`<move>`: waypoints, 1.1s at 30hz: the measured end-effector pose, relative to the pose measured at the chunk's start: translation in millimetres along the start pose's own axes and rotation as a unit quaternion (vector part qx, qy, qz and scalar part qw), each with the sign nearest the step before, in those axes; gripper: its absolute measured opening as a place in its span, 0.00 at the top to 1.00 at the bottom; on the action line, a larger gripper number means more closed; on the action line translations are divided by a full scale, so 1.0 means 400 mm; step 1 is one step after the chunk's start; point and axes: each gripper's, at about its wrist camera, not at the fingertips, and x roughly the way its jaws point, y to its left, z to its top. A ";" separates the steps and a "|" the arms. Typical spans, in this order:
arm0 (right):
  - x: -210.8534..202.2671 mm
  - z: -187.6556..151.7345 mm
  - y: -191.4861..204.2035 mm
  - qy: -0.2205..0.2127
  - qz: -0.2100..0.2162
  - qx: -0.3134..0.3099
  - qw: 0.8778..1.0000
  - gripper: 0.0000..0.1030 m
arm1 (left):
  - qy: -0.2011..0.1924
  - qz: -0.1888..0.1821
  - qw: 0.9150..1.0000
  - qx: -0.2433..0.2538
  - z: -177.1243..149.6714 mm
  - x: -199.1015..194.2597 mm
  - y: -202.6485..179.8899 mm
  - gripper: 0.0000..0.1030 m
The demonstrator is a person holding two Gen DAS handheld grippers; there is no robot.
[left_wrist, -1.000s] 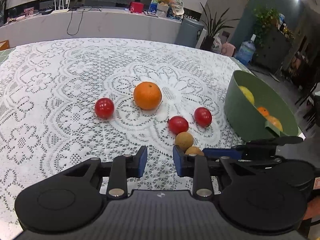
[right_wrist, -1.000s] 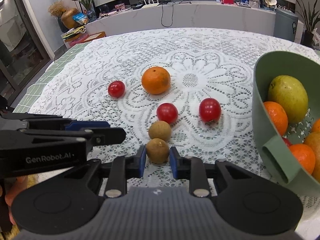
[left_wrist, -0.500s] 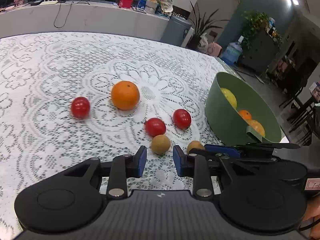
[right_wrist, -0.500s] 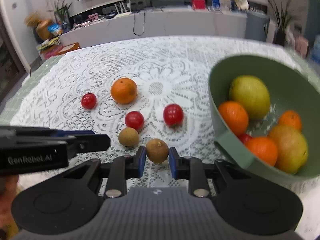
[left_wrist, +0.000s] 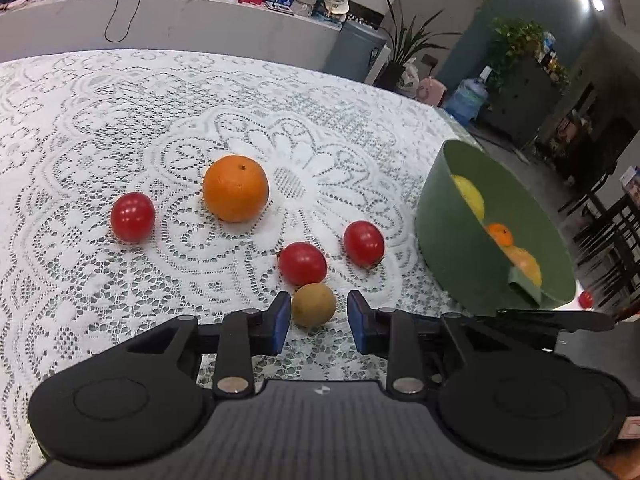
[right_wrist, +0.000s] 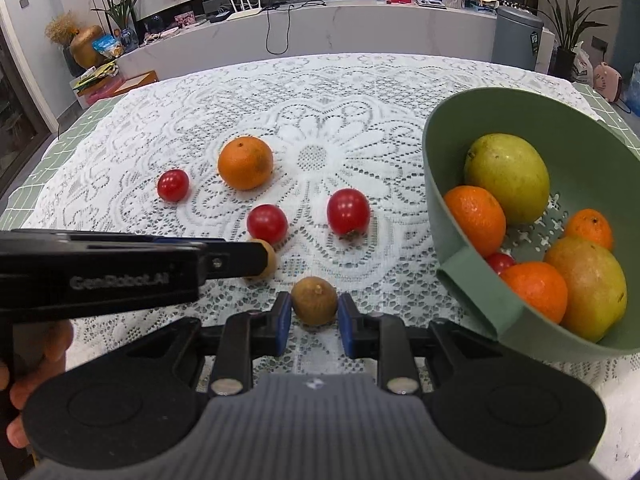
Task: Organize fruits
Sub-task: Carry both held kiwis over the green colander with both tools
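Fruits are being gathered into the green bowl point(right_wrist: 440, 184) near the table's right edge. Right claw point(right_wrist: 313, 320) is clenched on one brown fruit point(right_wrist: 314, 300); left claw point(left_wrist: 316, 322) straddles another point(left_wrist: 313, 305), seemingly ungripped. Next: lift into bowl.

Left claw point(right_wrist: 256, 258) hides most of brown fruit point(right_wrist: 270, 258).
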 end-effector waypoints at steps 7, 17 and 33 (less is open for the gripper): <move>0.013 0.002 0.004 0.006 0.000 -0.004 1.000 0.78 | 0.010 -0.002 1.000 0.004 0.002 0.025 -0.001 0.66; 0.023 0.003 0.004 0.007 0.003 -0.004 1.000 0.78 | -0.001 -0.011 1.000 0.011 -0.007 0.022 -0.001 0.71; -0.081 -0.025 0.032 -0.064 0.021 -0.040 0.997 0.78 | -0.079 0.027 0.996 0.001 -0.039 -0.121 -0.042 0.71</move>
